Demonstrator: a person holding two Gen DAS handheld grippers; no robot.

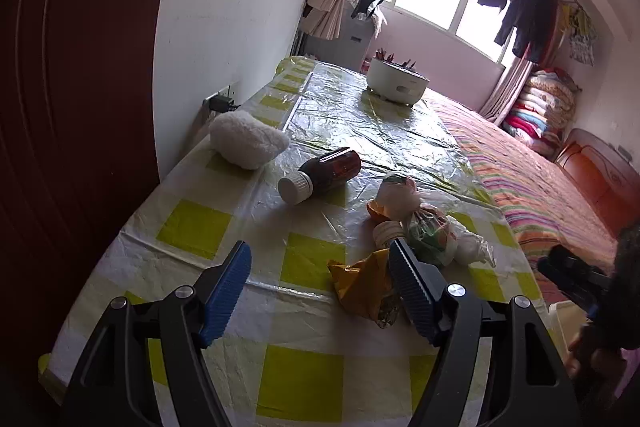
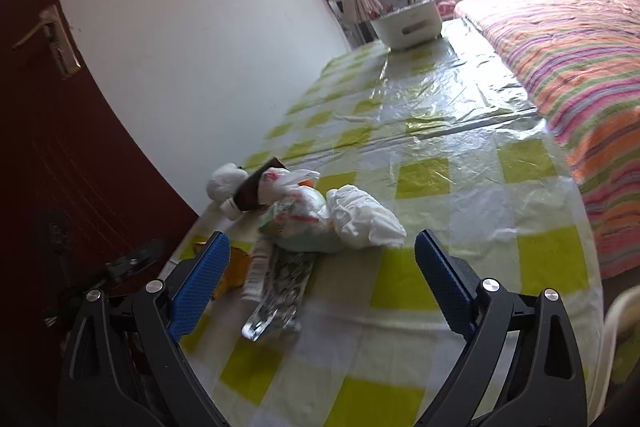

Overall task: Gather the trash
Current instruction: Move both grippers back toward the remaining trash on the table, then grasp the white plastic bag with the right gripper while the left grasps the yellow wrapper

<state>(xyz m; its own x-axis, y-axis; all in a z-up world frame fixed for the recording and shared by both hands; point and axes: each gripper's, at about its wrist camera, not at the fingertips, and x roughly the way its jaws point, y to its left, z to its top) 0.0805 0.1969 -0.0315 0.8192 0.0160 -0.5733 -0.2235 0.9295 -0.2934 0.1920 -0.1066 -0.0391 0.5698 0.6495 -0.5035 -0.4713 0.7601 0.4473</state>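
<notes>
Trash lies in a heap on the checked table. A brown bottle with a white cap lies on its side. Beside it are a knotted plastic bag, a crumpled white tissue and a yellow wrapper. My left gripper is open and holds nothing, and its right finger is next to the wrapper. My right gripper is open and holds nothing. Just beyond it lie a crushed clear bottle, the bag and the tissue.
A white fluffy lump sits near the wall by a socket. A white appliance stands at the table's far end. A striped bed borders the table on the right. A dark red door is on the left.
</notes>
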